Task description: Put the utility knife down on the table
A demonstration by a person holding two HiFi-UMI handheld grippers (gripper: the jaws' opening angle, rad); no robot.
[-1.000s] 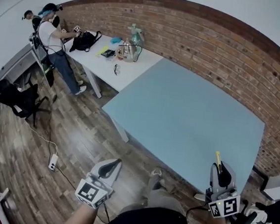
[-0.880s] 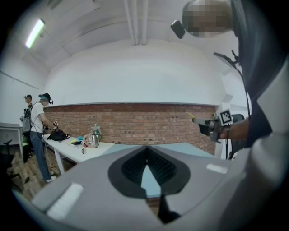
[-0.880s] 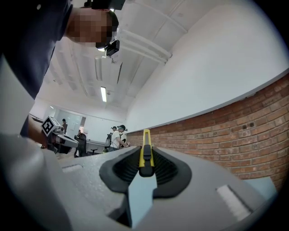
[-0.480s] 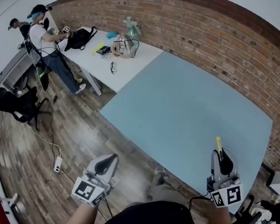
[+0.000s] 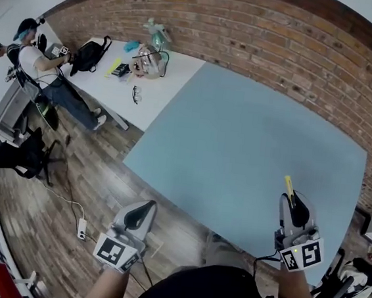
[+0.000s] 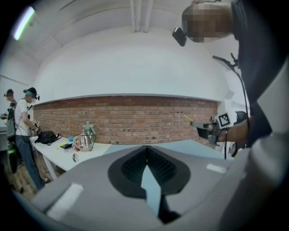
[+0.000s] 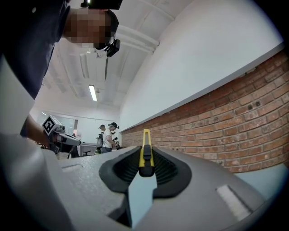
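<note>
While clamped in the R gripper (image 5: pixel 295 208), the utility knife (image 5: pixel 288 185) sat upright-on-edge betw. the ribbed pads, jaws part-closed onto its yellow body, black slider facing the gripper camera (image 7: pixel 145 155). Knife tip stuck out past the fingertips, pointing twd. the brick wall (image 5: pixel 283 43). R gripper was over the near R part of the light-blue table (image 5: pixel 240 137); seen from the L gripper view it was held above the top, knife not touching it (image 6: pixel 187 118). L gripper (image 5: pixel 141 214) was off the table's near edge, over the wood floor (image 5: pixel 72 166), pads together at the tips, nothing betw. them. Further out: white table (image 5: pixel 163 80) w/ black backpack (image 5: pixel 90 55) and clutter, a person (image 5: pixel 33 63) standing at its far end, black office chair (image 5: pixel 20 154), power strip (image 5: pixel 82 228) on floor.
</note>
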